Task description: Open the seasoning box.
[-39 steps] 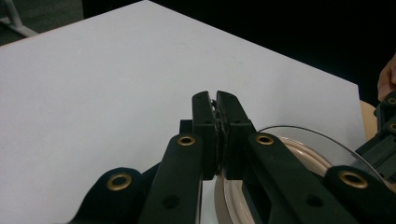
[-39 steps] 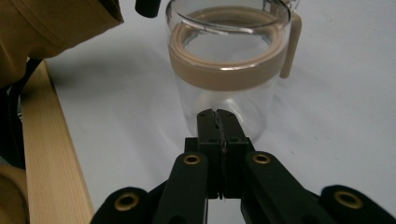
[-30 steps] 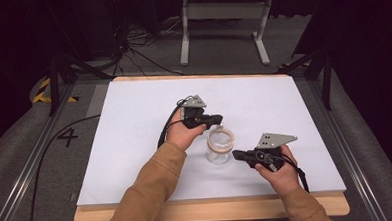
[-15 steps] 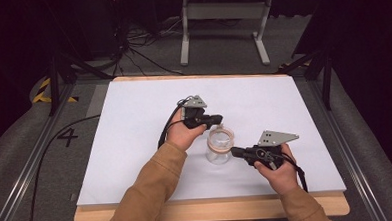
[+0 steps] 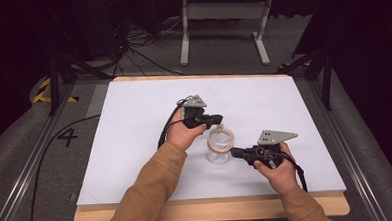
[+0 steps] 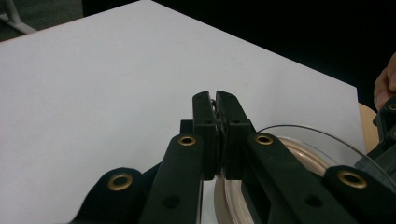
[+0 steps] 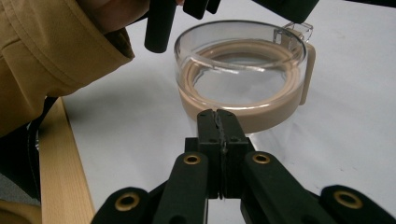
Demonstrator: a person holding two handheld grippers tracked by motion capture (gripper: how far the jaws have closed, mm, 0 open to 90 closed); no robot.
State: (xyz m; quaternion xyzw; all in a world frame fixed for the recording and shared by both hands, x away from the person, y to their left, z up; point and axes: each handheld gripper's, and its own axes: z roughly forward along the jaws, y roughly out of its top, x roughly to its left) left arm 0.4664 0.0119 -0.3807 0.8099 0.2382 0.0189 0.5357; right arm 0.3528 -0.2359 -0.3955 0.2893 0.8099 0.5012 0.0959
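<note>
We see a clear jar (image 5: pixel 219 148) with a tan ring at its rim standing on the white surface (image 5: pixel 135 143), a little toward the near edge and between our two hands. The left tool (image 5: pixel 217 121) sits just beyond the jar's far rim; in the left gripper view its jaws are pressed together with nothing between them, and the jar's rim (image 6: pixel 299 140) curves just beside them on the right. The right tool (image 5: pixel 234 152) points at the jar from the right side. In the right gripper view its jaws are likewise closed flat on each other, empty, with their tips just short of the jar's tan band (image 7: pixel 243 74); we cannot tell whether they touch it. A tan sleeve (image 7: pixel 51 51) fills the upper left of that view.
</note>
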